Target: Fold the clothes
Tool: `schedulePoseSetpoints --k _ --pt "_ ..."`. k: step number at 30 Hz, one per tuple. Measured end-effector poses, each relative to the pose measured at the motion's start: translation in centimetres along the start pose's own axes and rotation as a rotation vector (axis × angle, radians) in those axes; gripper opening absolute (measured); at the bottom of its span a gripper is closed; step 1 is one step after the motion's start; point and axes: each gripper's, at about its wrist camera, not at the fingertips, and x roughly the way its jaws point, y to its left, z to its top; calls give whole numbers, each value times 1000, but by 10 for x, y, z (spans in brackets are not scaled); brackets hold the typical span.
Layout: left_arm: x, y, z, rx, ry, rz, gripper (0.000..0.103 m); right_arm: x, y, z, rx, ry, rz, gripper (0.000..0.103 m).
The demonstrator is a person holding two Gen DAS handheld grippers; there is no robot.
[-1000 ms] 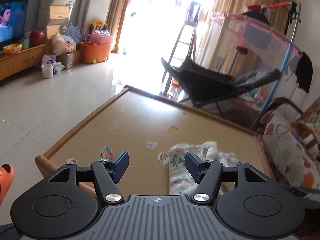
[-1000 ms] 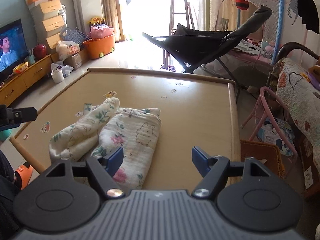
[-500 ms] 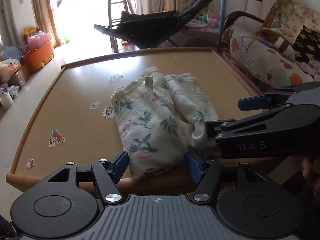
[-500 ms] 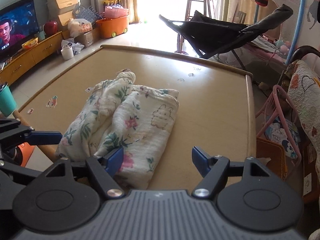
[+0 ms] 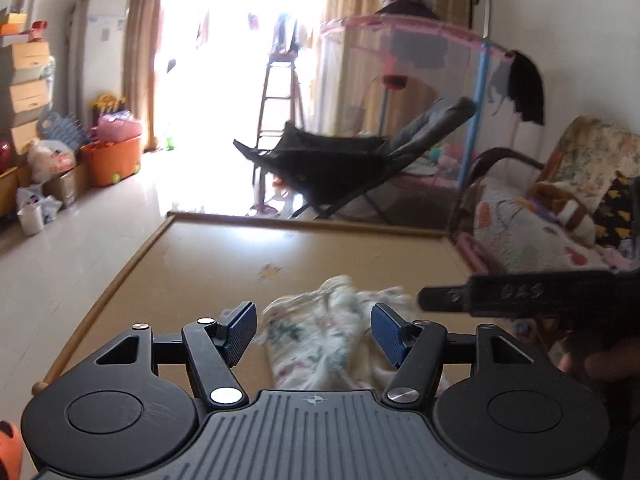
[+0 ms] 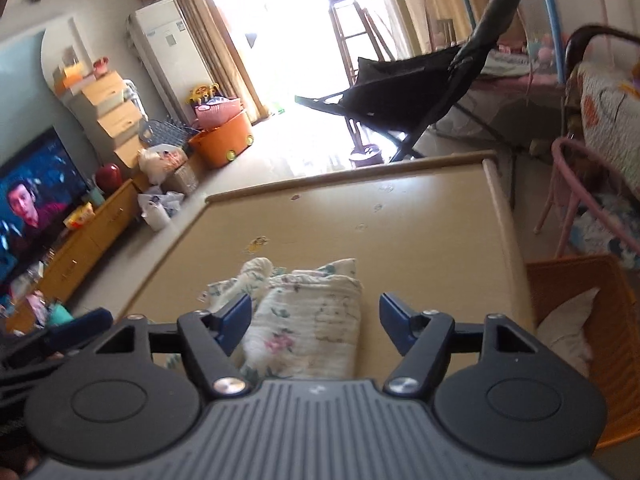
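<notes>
A floral cloth (image 6: 308, 312) is lying bundled, roughly folded, near the tabletop's (image 6: 420, 232) near edge. The left gripper (image 5: 313, 330) and right gripper (image 6: 315, 322) are hovering over it, jaws spread, holding nothing. Neatening probably remains.

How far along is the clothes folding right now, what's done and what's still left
Done: the floral garment already lies bunched into a rough, narrow bundle on the table, though its folds look loose. In hand: nothing; the left gripper and right gripper are both open, poised over the cloth's near end. Left: probably grasping that end and folding it over neatly, then perhaps moving it to the orange basket beside the table.
</notes>
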Motion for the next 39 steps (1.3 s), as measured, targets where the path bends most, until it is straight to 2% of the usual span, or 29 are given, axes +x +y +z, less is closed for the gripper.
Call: schedulePoseSetpoints --k 1,2,3,4,7,9,14,16,19,22,25,29,32,39 --pt "6 1 -2 -11 41 3 65 3 -1 1 16 14 17 56" --pt "12 1 -3 -27 83 -25 65 6 -3 2 30 33 31 44" --pt "15 -1 -4 -31 104 -61 65 10 -4 3 46 51 50 38" --pt "18 -4 -5 -31 121 -96 65 14 -3 3 65 69 70 27" --pt "21 -21 -7 36 100 -157 65 26 -4 4 115 118 133 18" --pt "26 -27 -9 45 121 -180 65 37 -8 4 166 164 182 17" --pt "47 -37 -20 94 221 -258 65 66 -21 -3 266 327 205 17" --pt "51 -43 -25 152 228 -246 65 65 -21 0 265 322 214 17" --pt "57 -45 -29 172 241 -249 74 63 -20 4 264 313 227 15" --pt "59 -55 -31 237 243 -234 80 61 -20 7 263 305 241 15" --pt "54 -59 -28 267 226 -226 80 60 -19 11 261 297 254 16" --pt "40 -47 -17 200 160 -250 80 58 -19 16 260 286 272 17" --pt "41 -43 -18 195 190 -269 80 56 -19 20 259 277 286 18" --pt "43 -40 -28 259 240 -284 80 53 -18 29 256 258 318 18"
